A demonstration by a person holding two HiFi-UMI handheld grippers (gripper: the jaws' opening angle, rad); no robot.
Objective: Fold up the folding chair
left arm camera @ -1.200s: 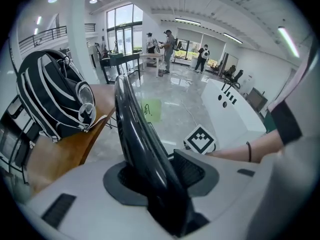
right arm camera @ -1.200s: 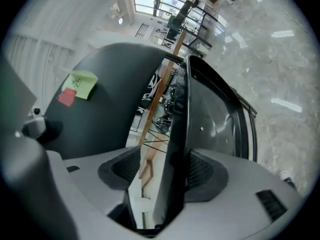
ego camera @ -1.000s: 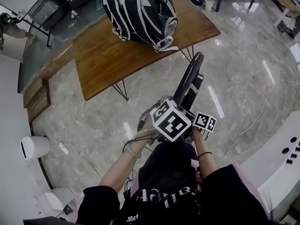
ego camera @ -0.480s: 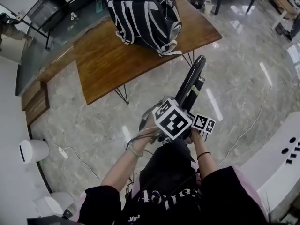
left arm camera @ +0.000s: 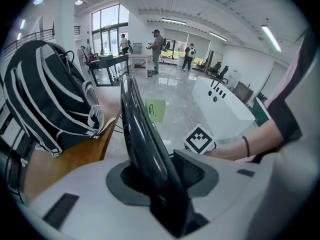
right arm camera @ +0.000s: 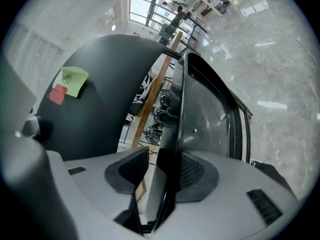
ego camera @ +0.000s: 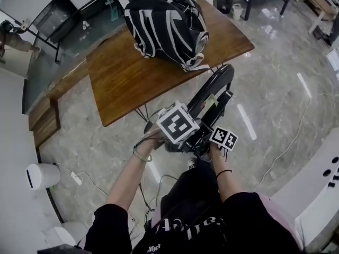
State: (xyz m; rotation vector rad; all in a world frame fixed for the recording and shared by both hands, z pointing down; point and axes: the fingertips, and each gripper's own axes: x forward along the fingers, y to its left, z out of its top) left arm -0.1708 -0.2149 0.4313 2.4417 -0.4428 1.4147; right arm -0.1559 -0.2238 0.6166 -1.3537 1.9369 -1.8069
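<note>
The black folding chair (ego camera: 216, 82) stands on the floor just before the wooden table, with a green sticky note (ego camera: 212, 100) on its backrest. My left gripper (left arm camera: 160, 176) is shut on the backrest's curved top edge (left arm camera: 137, 124), which runs up between the pads. In the head view its marker cube (ego camera: 177, 123) sits at the chair's near end. My right gripper (right arm camera: 165, 169) has just been closing on the chair seat's thin edge (right arm camera: 172, 134), which stands between the pads and touches them. The backrest (right arm camera: 100, 99) fills that view's left.
A wooden table (ego camera: 122, 73) on thin metal legs carries a black and white striped backpack (ego camera: 167, 25), close to the chair's far end. A white counter (ego camera: 318, 179) is at the right, a white bin (ego camera: 39, 176) at the left. A cable (ego camera: 286, 147) lies on the marble floor. People (left arm camera: 157, 51) stand far off.
Both grippers and the chair have shifted left and toward the table. The backrest now shows as a wider arc instead of a narrow bar.
</note>
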